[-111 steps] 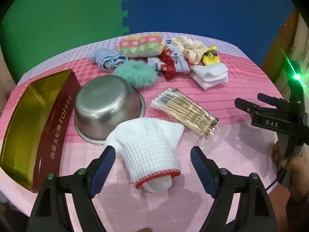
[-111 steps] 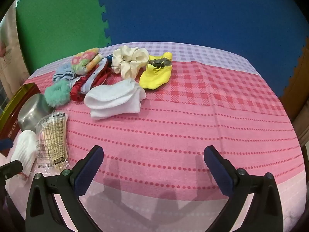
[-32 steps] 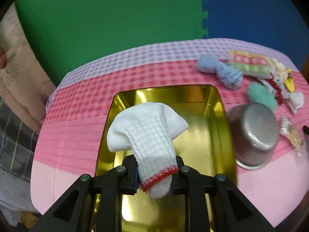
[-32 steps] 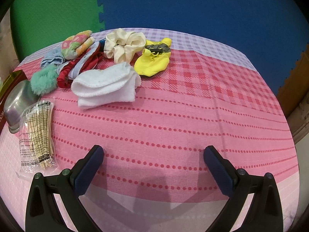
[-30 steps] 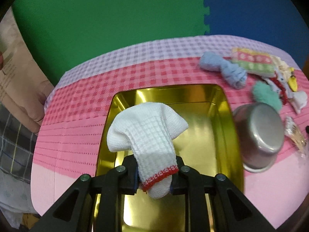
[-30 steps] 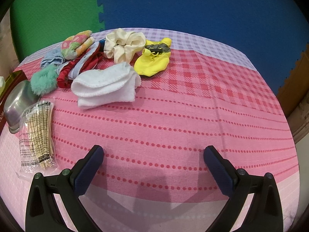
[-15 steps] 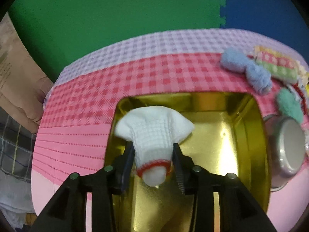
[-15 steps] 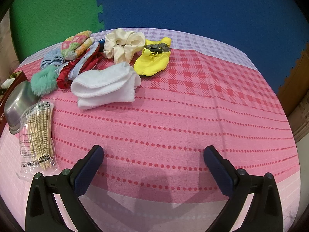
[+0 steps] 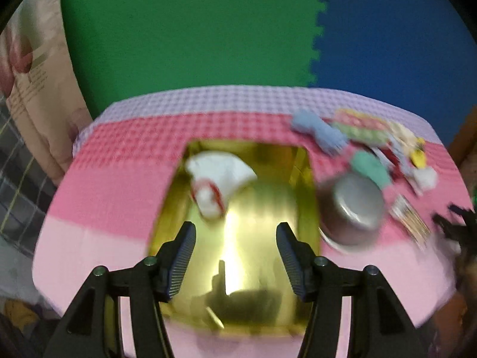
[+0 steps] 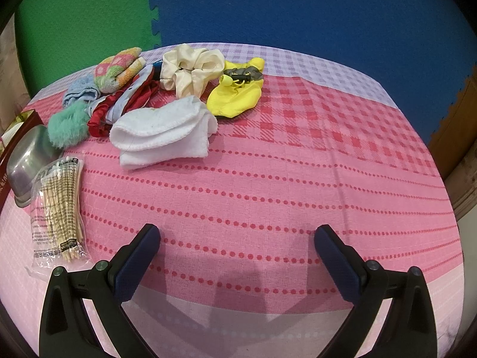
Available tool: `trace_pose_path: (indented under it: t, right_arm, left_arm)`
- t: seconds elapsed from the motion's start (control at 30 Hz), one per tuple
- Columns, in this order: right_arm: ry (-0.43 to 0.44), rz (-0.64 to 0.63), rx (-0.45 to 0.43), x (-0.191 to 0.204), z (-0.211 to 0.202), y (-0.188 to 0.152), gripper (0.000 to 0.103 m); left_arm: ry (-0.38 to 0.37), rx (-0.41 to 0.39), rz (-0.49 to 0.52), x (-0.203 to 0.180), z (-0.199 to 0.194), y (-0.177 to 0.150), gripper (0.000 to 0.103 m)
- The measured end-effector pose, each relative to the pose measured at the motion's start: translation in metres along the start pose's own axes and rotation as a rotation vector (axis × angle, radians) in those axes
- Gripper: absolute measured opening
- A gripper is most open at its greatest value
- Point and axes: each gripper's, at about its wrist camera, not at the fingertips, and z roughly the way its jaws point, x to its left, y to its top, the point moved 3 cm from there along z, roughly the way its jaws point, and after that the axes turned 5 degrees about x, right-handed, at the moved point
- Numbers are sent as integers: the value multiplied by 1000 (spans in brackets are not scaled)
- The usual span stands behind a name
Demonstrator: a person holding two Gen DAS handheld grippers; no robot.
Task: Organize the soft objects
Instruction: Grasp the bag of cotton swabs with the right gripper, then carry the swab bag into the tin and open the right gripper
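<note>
Left gripper (image 9: 235, 246), jaws opening with nothing between them, hangs over the tin (image 9: 304, 179); the sock (image 9: 219, 176) lies inside at its eleven o'clock.

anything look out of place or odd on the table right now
Two hard things sit among the soft ones: a steel bowl lies upside down, and a clear packet of cotton swabs lies beside it. The white glove lies crumpled in the gold tin, which seems intended.

A glossy gold metal tin (image 9: 301, 179) is seen beside a brushed steel bowl (image 9: 354, 205); a knitted cloth glove (image 9: 217, 176) lies inside.
</note>
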Motion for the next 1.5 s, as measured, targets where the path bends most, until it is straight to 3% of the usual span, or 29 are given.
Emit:
trace_pose_path:
  t: [0.07, 0.13, 0.23, 0.4, 0.53, 0.57, 0.63, 0.67, 0.7, 0.73, 0.9, 1.1, 1.3, 1.5]
  right_arm:
    - [33, -2, -26, 7, -11, -1, 103]
    - [136, -15, -58, 25, -29, -3, 103]
    - [210, -96, -65, 60, -47, -1, 103]
    - [244, -286, -20, 125, -47, 10, 103]
    - [256, -341, 80, 146, -22, 17, 100]
    - [259, -342, 103, 147, -17, 18, 96]
    - [247, -331, 160, 148, -3, 21, 51]
    - [237, -323, 146, 147, -5, 23, 46]
    - [229, -310, 161, 145, -4, 25, 29]
    - [227, -303, 167, 144, -5, 26, 26]
    - [254, -314, 135, 150, -32, 20, 23]
    - [458, -261, 63, 190, -86, 48, 23]
    - [673, -200, 104, 274, -94, 89, 23]
    - [667, -191, 153, 339, -69, 102, 23]
  left_arm:
    - [-39, 7, 3, -14, -14, -30, 57]
    - [-66, 22, -3, -24, -24, -59, 57]
    - [-85, 62, -33, -35, -27, -99, 57]
    - [-77, 114, -30, -51, -25, -134, 57]
    - [-90, 129, -39, -50, -27, -151, 57]
    - [-91, 129, -42, -49, -26, -151, 57]
    - [-86, 125, -44, -46, -27, -151, 57]
    - [-87, 123, -47, -46, -27, -151, 57]
    - [-93, 122, -47, -46, -27, -151, 57]
    - [-95, 120, -45, -45, -27, -152, 57]
    - [-90, 97, -55, -42, -32, -149, 57]
    - [-60, 48, -120, -23, -47, -141, 57]
    - [20, 37, -159, -3, -48, -138, 57]
    - [76, 34, -192, 18, -48, -137, 58]
